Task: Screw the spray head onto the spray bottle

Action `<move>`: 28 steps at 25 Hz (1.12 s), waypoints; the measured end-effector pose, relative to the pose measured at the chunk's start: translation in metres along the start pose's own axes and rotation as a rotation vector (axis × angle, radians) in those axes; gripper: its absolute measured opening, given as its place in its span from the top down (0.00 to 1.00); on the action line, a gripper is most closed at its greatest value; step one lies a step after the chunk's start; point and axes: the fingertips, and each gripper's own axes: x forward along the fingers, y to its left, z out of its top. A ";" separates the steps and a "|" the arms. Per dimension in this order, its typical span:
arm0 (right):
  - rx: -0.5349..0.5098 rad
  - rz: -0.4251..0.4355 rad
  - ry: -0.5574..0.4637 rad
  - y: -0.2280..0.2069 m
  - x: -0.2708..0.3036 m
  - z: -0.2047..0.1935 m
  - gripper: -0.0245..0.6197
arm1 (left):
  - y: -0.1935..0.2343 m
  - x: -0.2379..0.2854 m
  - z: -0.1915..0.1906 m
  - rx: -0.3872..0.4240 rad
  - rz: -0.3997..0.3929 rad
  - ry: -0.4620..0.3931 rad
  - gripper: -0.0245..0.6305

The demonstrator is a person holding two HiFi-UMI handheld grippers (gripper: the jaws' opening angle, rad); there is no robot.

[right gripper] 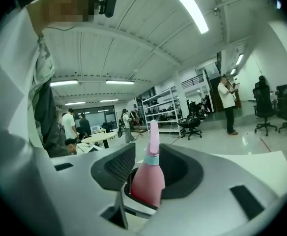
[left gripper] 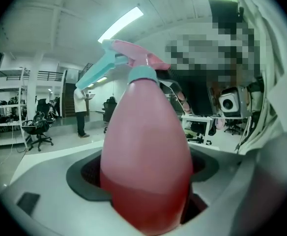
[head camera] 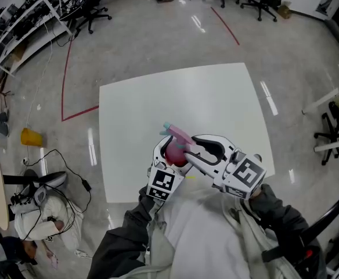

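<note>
Spray bottle (left gripper: 146, 146), pink, stands upright in the air over the white table (head camera: 216, 97) near its near edge. Its body is clamped between the pads of the left gripper (head camera: 170, 156), probably to brace it against turning. On its neck sits the spray head (left gripper: 126, 58), pink with a teal trigger, above a teal collar (right gripper: 152, 160). The right gripper (right gripper: 151, 170) reaches in from the opposite side. Its jaws stand apart, pads (right gripper: 115, 167) flanking the neck without pressing, seemingly placed to take hold for a twist.
</note>
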 end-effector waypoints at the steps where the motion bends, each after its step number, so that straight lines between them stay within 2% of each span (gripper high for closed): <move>1: 0.033 0.006 -0.004 0.001 -0.001 0.001 0.76 | -0.001 -0.001 0.000 0.002 -0.008 0.007 0.27; 4: 0.093 0.039 -0.006 0.003 -0.003 0.001 0.76 | -0.004 -0.004 -0.002 0.006 -0.049 0.024 0.27; 6: 0.078 0.018 0.010 0.002 -0.002 -0.001 0.76 | -0.003 -0.007 -0.004 0.026 -0.055 0.036 0.27; 9: -0.068 -0.075 0.053 0.001 0.006 -0.008 0.76 | -0.008 -0.011 -0.001 0.107 -0.061 0.024 0.27; 11: -0.169 -0.073 0.028 0.011 0.012 -0.006 0.74 | -0.018 -0.011 0.006 0.132 -0.090 -0.015 0.27; 12: -0.198 -0.042 -0.013 0.018 0.014 -0.001 0.74 | -0.025 -0.013 0.013 0.118 -0.131 -0.054 0.27; 14: -0.229 0.071 -0.079 0.037 0.014 0.006 0.74 | -0.043 -0.022 0.023 0.044 -0.285 -0.139 0.27; 15: -0.236 0.137 -0.077 0.044 0.012 0.006 0.74 | -0.052 -0.027 0.025 0.014 -0.357 -0.161 0.27; 16: -0.249 0.189 -0.052 0.047 0.012 0.004 0.74 | -0.055 -0.029 0.026 0.002 -0.392 -0.164 0.27; 17: -0.271 0.213 -0.018 0.045 0.012 0.002 0.74 | -0.053 -0.028 0.025 0.004 -0.379 -0.153 0.27; 19: -0.274 0.158 0.024 0.030 0.015 -0.003 0.74 | -0.035 -0.020 0.020 0.029 -0.256 -0.110 0.27; 22: -0.143 -0.068 -0.020 0.004 0.022 -0.003 0.77 | -0.007 -0.006 0.013 0.051 -0.035 -0.043 0.27; 24: -0.042 -0.195 -0.014 -0.007 0.028 -0.011 0.77 | 0.005 -0.004 0.001 0.059 0.084 0.008 0.27; 26: 0.025 -0.250 0.028 -0.012 0.032 -0.022 0.77 | 0.010 -0.002 -0.010 0.057 0.157 0.044 0.27; 28: 0.018 -0.247 0.037 -0.012 0.032 -0.025 0.77 | 0.008 -0.001 -0.010 0.029 0.150 0.034 0.27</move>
